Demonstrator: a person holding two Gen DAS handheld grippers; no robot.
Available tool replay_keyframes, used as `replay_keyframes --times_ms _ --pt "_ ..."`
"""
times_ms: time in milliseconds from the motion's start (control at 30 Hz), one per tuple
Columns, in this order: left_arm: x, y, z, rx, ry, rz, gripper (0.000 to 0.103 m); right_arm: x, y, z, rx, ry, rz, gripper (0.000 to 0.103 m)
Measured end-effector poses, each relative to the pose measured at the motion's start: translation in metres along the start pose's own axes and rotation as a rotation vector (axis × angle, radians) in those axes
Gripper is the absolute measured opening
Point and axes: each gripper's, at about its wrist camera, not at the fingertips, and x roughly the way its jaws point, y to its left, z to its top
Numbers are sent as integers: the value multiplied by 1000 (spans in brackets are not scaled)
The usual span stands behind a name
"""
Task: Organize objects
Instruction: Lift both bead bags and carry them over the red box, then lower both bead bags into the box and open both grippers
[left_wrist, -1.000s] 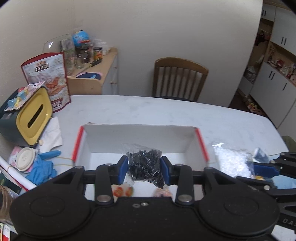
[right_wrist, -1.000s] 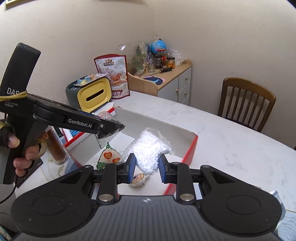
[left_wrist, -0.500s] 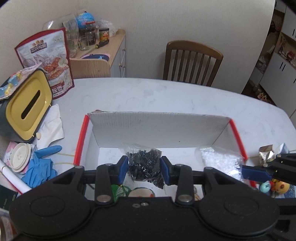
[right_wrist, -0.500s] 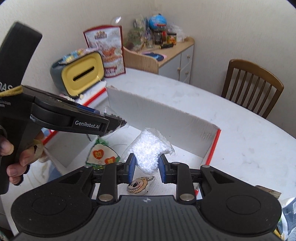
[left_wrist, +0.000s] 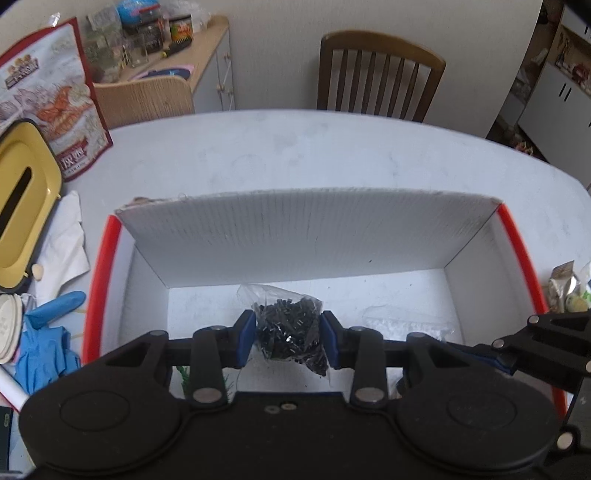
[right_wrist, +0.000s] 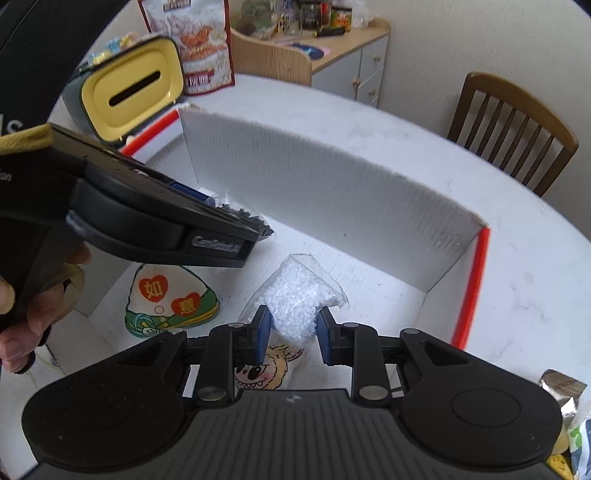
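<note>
Both tools are down inside the box (left_wrist: 314, 229) now, where a second ago they hung above its near edge with the far wall low in view; that wall fills the middle of both wrist views and the floor of the box lies just under the bags. The left tool (left_wrist: 288, 338) is clenched on the black bag (left_wrist: 291, 328), which bulges between the blue pads (left_wrist: 245, 338) over the middle of the box floor. The right tool (right_wrist: 292, 334) pinches the white bag (right_wrist: 297, 301) the same way, a little to the right of its partner; from the left wrist view that bag (left_wrist: 402, 326) shows low by the floor, though I cannot tell whether either bag is touching down yet. Below them lie a dumpling toy (right_wrist: 170, 302) and a cartoon toy (right_wrist: 266, 369), already in the box. So the descent looks nearly done, and my read is that letting go comes next. The white bag hangs right above the cartoon toy, so it may land on it. Out on the surface (left_wrist: 295, 151) a foil packet (left_wrist: 561, 284) waits beside the red rim, likely the next thing to be sorted.
</note>
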Motion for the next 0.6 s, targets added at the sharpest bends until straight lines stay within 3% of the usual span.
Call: replay_keyframes --times_ms 233,600 --pt "18 3 3 -5 72 -5 36 16 1 -1 0 72 -1 26" --pt "41 3 3 -4 189 -21 38 23 2 -6 -1 107 -3 26"
